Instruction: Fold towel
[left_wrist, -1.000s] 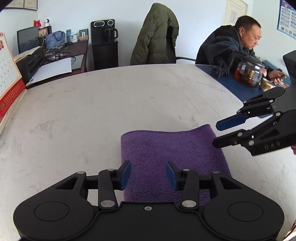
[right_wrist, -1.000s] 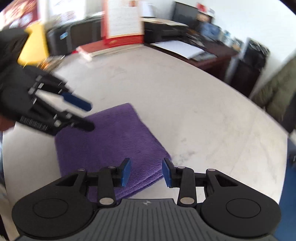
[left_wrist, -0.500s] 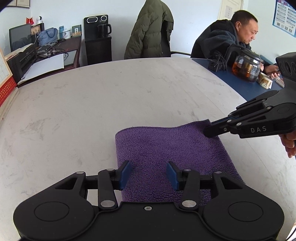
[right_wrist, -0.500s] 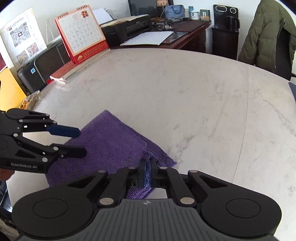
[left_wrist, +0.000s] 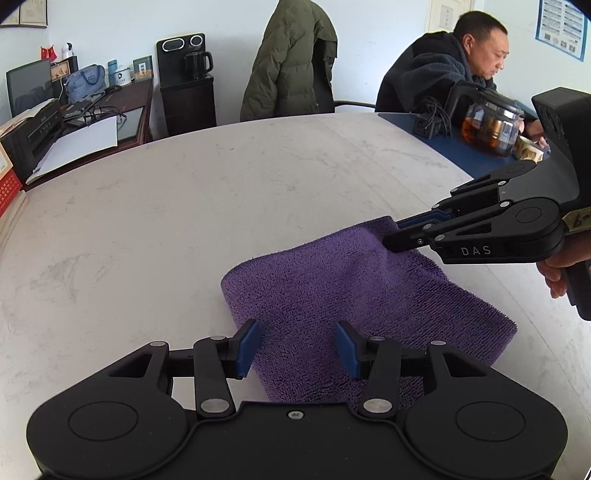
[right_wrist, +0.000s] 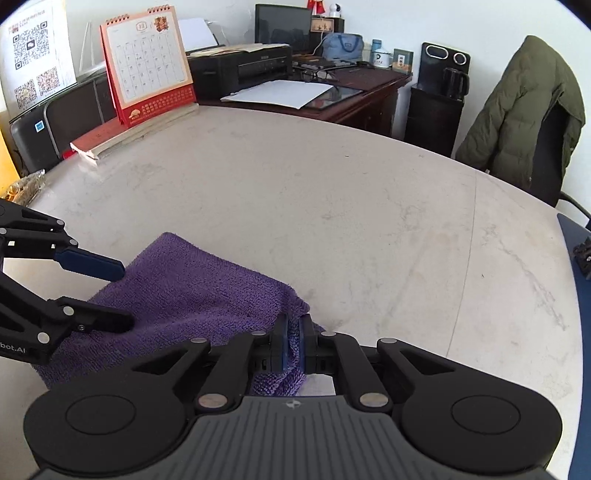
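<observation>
A folded purple towel lies on the pale marble table. My left gripper is open, its blue pads over the towel's near edge without pinching it. My right gripper is shut on the towel's far right corner and lifts it slightly, so the cloth rises toward the pinch. In the left wrist view the right gripper comes in from the right with the corner pinched. In the right wrist view the open left gripper shows at the left over the towel.
A glass teapot and a power strip stand on a blue mat at the far right, where a man sits. A chair with a green coat stands behind the table. A desk calendar and books sit at the table's far left edge.
My right gripper has gone from open above the towel to shut on its far right corner, which it has raised a little. My left gripper stays open at the near edge.
</observation>
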